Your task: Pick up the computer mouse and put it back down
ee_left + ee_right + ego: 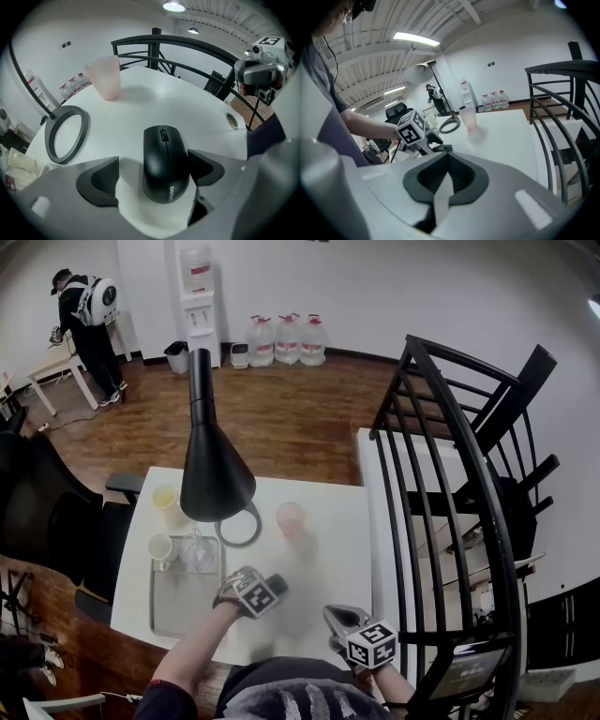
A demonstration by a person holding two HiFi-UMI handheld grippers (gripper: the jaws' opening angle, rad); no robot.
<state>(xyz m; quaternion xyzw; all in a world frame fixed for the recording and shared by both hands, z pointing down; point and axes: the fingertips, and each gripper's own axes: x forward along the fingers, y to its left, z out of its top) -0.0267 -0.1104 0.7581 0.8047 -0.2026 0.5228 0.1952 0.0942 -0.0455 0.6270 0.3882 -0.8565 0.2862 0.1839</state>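
Mouse (pixel 164 159), black, lies flat on the white table (pixel 187 108), as seen in the left gripper view. It sits between the wide-open jaws of the left gripper (pixel 153 165). The pad on the picture's right stands just beside the mouse's flank, while the opposite pad is clearly apart from it, so nothing is clamped. Farther back are a pink cup (pixel 104 77) and the ring-shaped foot of a lamp (pixel 65 133), both well apart from the mouse.

Right gripper view: the right gripper (pixel 446 180) has its jaws closed together with nothing between them. It is held off to the side above the table and looks across at the left one.

Head view: both grippers are near the table's close edge, the left one tilted steeply down. A tray (pixel 161 615) of glasses lies to its left. The mouse itself is hidden under the gripper here.

Judgement: the step in hand reads as the grasp that begins the pick-up, although this pose would equally fit a release. The next move calls for centring the jaws on the mouse, closing them evenly on its two flanks, then lifting straight up. The smooth, rounded shell may slip if pinched too high.
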